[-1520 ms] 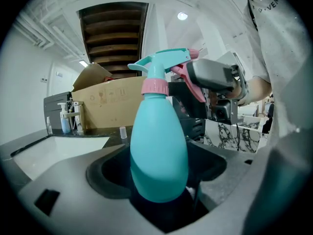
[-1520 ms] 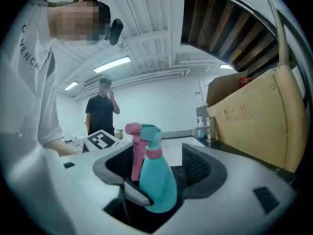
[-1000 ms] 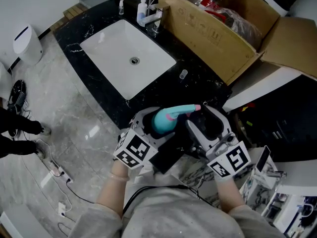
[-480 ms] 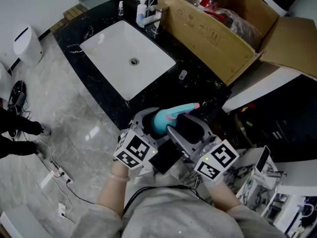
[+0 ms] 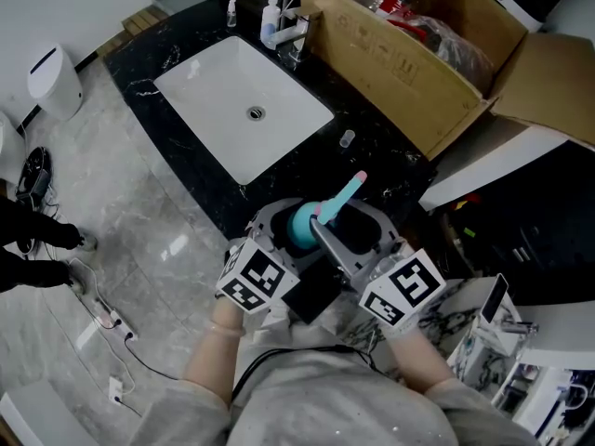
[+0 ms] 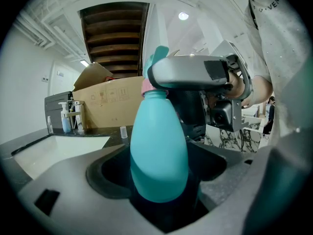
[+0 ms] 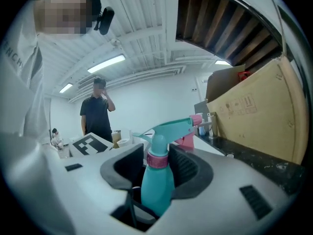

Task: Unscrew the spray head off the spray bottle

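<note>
Spray bottle (image 6: 159,151) held upright over the edge of the black counter (image 5: 307,161), near the white sink (image 5: 232,110) and the cardboard box (image 5: 400,59). Left gripper (image 5: 290,230): jaws spread wide and clamped on the bottle's teal body. Right gripper (image 5: 349,230): jaws closing around the pink collar (image 7: 157,159) under the spray head (image 7: 171,126), with a narrow gap visible at each pad. Spray head seated on the bottle, its nozzle aimed toward the box
</note>
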